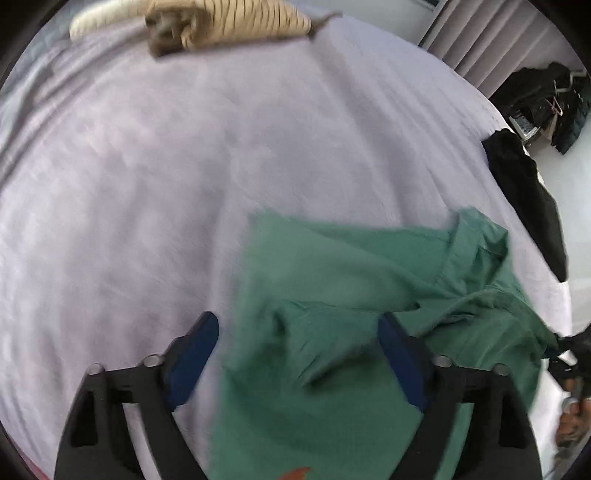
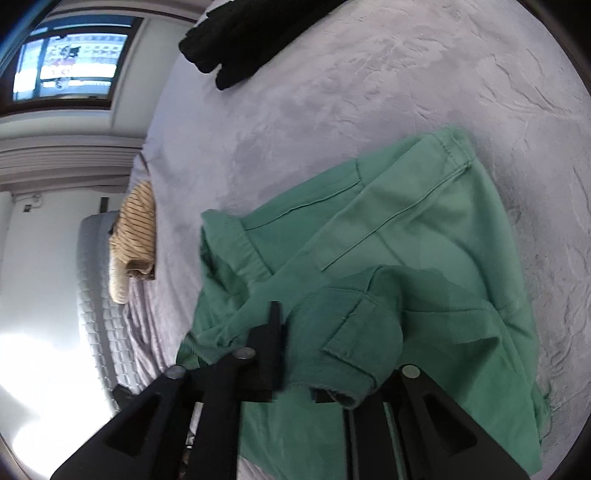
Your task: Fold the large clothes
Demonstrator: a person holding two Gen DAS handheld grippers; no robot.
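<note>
Green garment [image 2: 424,236]; lilac bedsheet [image 1: 184,166]; tan striped top [image 1: 236,22].

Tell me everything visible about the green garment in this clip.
The green garment is plain woven-looking cloth with stitched seams, a hemmed edge and a gathered band. It lies crumpled and partly folded on the lilac bedspread. The right gripper has a bunched part between its jaws. The left gripper is open above another part, apparently not gripping. An orange mark shows near its bottom edge.
</note>
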